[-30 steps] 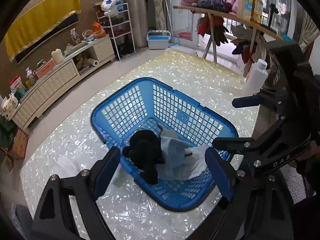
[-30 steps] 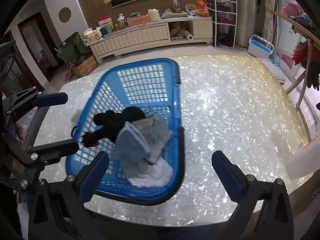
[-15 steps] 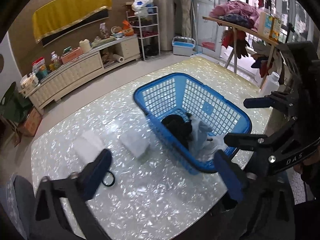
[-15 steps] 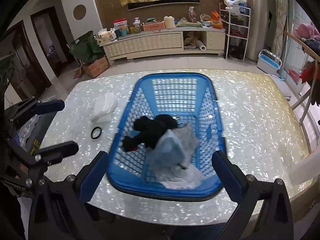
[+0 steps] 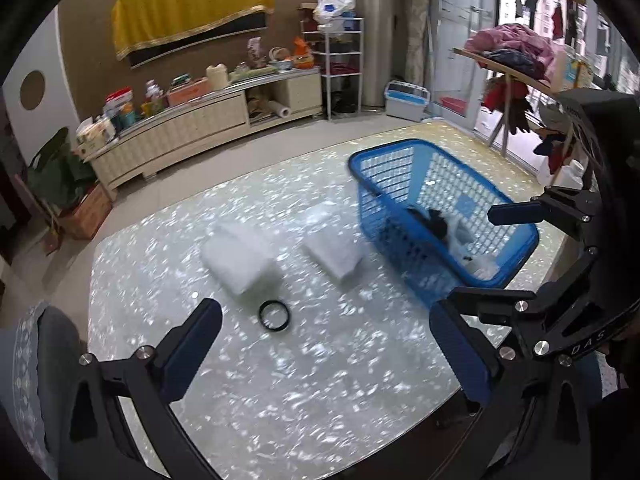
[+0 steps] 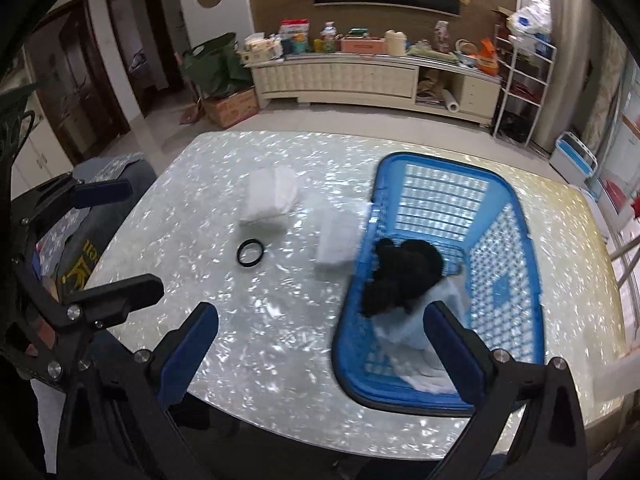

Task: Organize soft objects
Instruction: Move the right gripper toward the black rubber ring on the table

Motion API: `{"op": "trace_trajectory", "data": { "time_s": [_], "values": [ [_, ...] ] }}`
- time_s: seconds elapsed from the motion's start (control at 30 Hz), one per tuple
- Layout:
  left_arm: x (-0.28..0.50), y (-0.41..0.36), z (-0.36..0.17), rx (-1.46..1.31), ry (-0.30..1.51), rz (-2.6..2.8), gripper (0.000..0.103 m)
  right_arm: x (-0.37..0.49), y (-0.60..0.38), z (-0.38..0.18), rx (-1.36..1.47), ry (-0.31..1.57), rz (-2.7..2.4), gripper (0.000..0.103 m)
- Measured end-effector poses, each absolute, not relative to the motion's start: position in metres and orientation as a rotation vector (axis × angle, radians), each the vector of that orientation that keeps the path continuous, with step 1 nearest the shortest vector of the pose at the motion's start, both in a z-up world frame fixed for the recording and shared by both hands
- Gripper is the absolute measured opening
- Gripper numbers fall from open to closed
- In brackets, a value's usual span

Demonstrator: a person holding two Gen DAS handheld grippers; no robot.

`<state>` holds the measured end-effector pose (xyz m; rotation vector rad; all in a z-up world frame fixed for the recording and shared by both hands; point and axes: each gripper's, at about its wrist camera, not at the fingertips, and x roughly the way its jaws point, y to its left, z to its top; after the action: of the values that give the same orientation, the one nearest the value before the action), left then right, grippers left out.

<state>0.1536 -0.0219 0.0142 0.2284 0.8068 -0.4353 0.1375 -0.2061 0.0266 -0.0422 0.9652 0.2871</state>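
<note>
Our left gripper [image 5: 326, 344] has just been opening and now stands wide with nothing between its jaws; our right gripper [image 6: 332, 344] is likewise spread and empty. Both hover over the table [image 5: 280, 400]. Basket [image 6: 500, 240] already holds a black soft item [image 6: 400, 276] and pale cloths. Two white folded cloths [image 5: 240, 256] [image 5: 334, 250] and a black ring [image 5: 274, 315] lie outside it. We judge the step: reaching for the next cloth. Next move needs descent, then closing on a fold.
</note>
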Motion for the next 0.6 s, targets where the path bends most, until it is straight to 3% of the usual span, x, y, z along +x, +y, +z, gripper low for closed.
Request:
{"op": "trace_trajectory", "data": {
  "time_s": [0.6],
  "values": [
    [0.165, 0.065, -0.034, 0.116, 0.918, -0.331, 0.103, 0.183, -0.112, -0.026, -0.124, 1.089, 0.430, 0.103]
  ]
}}
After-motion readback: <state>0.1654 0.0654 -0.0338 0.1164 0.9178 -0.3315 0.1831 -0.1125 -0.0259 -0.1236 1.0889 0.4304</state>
